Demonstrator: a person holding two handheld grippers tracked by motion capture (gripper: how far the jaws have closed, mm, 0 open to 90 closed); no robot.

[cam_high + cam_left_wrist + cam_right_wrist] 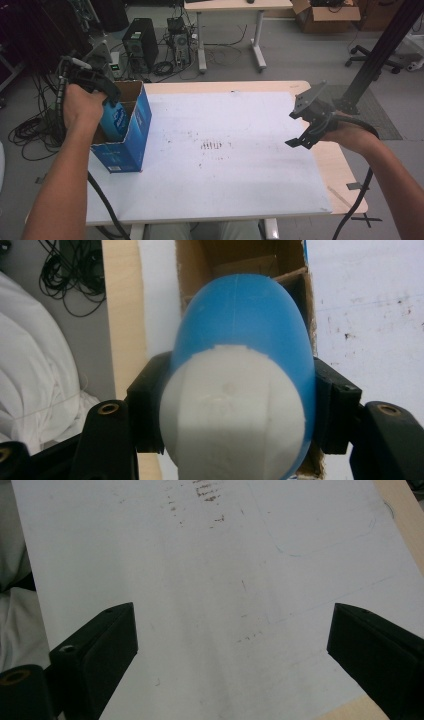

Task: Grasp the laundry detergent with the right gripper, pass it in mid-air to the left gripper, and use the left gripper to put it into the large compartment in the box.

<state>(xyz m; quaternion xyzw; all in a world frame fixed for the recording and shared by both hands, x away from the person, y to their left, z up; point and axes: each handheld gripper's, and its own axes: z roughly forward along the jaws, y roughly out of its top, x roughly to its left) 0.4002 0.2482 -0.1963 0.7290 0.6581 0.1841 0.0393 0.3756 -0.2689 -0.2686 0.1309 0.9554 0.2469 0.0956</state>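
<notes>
Left tongs [235, 405] gripping bottle [245, 365] (over box [131, 131])

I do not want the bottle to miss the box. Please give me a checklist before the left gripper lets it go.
1. Left gripper holds the blue and white bottle firmly: ok, pads press both sides.
2. Bottle is over the open cardboard box: ok.
3. Box stands upright on the table: ok.
4. Free room inside the box: cannot tell, the bottle hides the bottom.
5. Right gripper is away from the box: ok, open above the white mat.
</notes>
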